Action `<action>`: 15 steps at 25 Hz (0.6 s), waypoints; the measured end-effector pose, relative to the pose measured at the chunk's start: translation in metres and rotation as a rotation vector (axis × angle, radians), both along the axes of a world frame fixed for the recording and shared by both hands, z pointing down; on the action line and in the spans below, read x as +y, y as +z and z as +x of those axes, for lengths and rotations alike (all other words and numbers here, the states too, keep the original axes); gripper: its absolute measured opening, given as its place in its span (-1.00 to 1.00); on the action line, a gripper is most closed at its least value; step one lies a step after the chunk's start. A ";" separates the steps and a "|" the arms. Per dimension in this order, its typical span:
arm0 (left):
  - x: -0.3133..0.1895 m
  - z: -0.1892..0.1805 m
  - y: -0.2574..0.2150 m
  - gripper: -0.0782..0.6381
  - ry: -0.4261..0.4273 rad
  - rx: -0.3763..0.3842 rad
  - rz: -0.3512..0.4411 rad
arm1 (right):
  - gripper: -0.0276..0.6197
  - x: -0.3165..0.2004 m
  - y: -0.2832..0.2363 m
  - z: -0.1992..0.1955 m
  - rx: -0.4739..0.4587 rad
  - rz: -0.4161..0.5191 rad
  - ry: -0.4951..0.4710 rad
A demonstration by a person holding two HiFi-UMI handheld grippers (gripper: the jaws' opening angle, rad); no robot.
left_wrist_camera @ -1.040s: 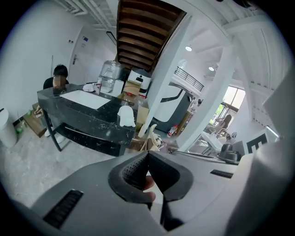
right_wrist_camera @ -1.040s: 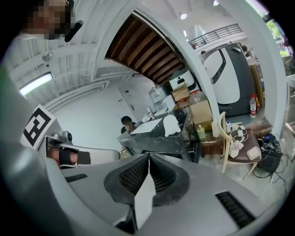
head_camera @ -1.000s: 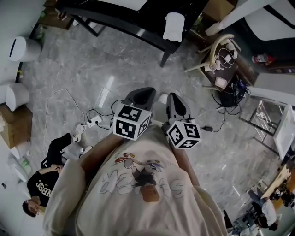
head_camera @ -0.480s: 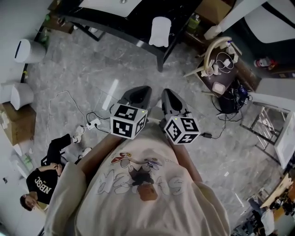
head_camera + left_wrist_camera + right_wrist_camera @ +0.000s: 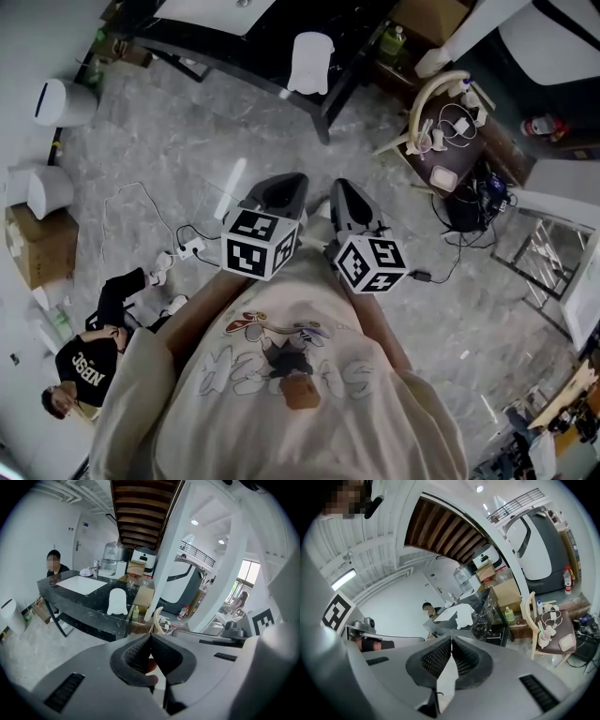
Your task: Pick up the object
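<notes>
Left tongs (image 5: pixel 286 185) clenched, right tongs (image 5: pixel 343 190) clenched, both empty, white ghost-shaped object (image 5: pixel 310 62) far ahead at the black bench (image 5: pixel 361 26) edge, well apart

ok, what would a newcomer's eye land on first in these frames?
The left gripper and right gripper, each with a marker cube, sit shut side by side at the head view's centre. Ahead, a white ghost-shaped object stands out at the black table's edge; a person sits at lower left.

Grey marble floor (image 5: pixel 169 141); a black table (image 5: pixel 272 42) at the far side, a wooden chair (image 5: pixel 433 82) beside it.
</notes>
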State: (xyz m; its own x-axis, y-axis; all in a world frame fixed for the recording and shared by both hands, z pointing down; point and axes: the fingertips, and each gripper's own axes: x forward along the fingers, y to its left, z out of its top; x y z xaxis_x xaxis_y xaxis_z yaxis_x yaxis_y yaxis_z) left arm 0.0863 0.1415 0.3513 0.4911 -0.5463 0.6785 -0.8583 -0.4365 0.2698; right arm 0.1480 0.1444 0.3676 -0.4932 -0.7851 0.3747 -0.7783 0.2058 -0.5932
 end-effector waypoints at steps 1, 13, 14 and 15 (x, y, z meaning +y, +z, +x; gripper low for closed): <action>-0.001 0.004 0.002 -0.75 0.002 -0.002 -0.004 | -0.84 -0.001 0.002 0.004 -0.005 -0.003 0.005; -0.014 0.018 0.013 -0.75 0.009 -0.030 -0.034 | -0.84 -0.015 0.014 0.015 -0.053 -0.040 0.002; -0.018 0.017 0.014 -0.75 0.006 -0.033 -0.036 | -0.84 -0.019 0.015 0.014 -0.055 -0.040 0.000; -0.022 0.017 0.015 -0.75 0.003 -0.035 -0.038 | -0.84 -0.023 0.016 0.013 -0.056 -0.041 -0.003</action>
State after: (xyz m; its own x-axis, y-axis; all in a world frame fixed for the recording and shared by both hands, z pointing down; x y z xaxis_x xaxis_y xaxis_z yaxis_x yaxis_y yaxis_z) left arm 0.1032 0.1195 0.3662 0.4685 -0.5185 0.7153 -0.8660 -0.4296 0.2559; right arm 0.1607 0.1214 0.3833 -0.5166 -0.7682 0.3781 -0.7431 0.1829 -0.6437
